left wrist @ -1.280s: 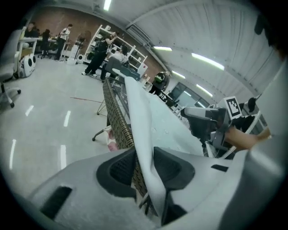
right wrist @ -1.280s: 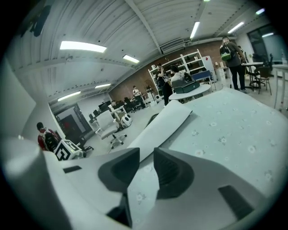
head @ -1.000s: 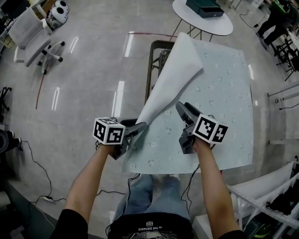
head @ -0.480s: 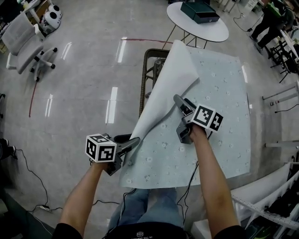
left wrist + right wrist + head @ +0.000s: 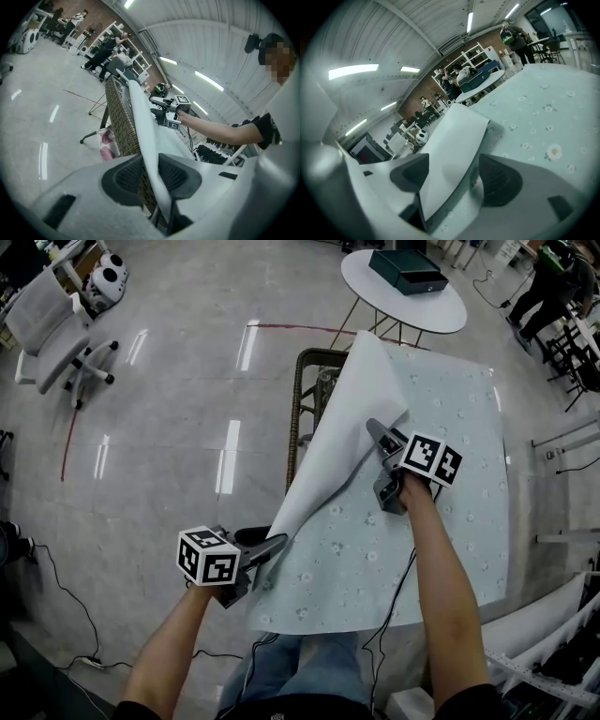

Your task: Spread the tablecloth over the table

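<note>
From the head view, the tablecloth (image 5: 431, 456) lies over the table (image 5: 298, 399). It is pale with little flowers. Its left side is folded over on top of itself, so the plain white underside shows. The left hand-held gripper (image 5: 272, 547) is at the near left corner of the tablecloth. The right hand-held gripper (image 5: 382, 457) is farther away, at the edge of the white folded part. A round table (image 5: 403, 296) with a dark box (image 5: 408, 266) on it stands beyond, and an office chair (image 5: 52, 310) is far off to the left on the grey floor (image 5: 169, 427).

In the left gripper view, the jaws are pinched on the edge of the tablecloth (image 5: 140, 112), which runs up and away from them. The woven brown side of the table (image 5: 119, 126) shows just behind the cloth. The other gripper (image 5: 165, 111) is seen farther along.

In the right gripper view, the jaws stand wide apart and have just been opening. The white folded part (image 5: 454, 140) lies between them, but the pads do not press on it. The flowered top of the cloth (image 5: 534, 117) spreads out to the right.
</note>
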`<state>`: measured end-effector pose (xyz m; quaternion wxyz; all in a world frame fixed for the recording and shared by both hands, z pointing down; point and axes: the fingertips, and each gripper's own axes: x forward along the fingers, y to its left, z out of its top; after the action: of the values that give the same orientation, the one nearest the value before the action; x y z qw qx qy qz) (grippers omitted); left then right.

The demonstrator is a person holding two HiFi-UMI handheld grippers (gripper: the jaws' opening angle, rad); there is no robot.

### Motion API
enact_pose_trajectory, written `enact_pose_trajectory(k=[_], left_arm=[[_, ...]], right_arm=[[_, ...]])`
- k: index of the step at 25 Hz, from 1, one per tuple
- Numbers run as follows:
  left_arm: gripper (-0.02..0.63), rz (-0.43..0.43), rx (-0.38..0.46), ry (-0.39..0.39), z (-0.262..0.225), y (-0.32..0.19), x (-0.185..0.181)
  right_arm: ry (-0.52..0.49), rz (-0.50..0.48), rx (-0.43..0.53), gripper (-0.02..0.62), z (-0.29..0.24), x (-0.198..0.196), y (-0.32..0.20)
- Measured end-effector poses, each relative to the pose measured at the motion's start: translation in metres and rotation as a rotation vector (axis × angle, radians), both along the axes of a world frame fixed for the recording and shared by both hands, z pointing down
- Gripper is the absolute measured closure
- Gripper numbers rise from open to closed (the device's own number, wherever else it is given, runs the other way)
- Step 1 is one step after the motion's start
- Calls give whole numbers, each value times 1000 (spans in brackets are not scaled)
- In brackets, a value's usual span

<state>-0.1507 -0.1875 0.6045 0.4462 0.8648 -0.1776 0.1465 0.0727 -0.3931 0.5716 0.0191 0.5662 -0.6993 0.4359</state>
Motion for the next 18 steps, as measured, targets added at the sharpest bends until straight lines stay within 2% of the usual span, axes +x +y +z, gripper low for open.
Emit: enact_pose_trajectory(k=[5,8,9,12,13,18], left_arm=[[494,5,-2,6,0,1,0],[494,7,-1,9,0,1,0],[494,5,-2,11,1,0,0],[494,-2,-1,14,0,-1,-1],[491,-3,-1,15,0,-2,-1],[472,-3,3,21,-3,-2,-1]], right_arm=[[18,-33,-18,270,2,4,-12],[8,-28,-26,295,3,9,-17],[9,-26,-27,317,3,11,-18],[15,-2,-22,464,3,17,-16],[4,10,-18,493,3,19,-15],[-100,45,28,577,-14,20,-13]])
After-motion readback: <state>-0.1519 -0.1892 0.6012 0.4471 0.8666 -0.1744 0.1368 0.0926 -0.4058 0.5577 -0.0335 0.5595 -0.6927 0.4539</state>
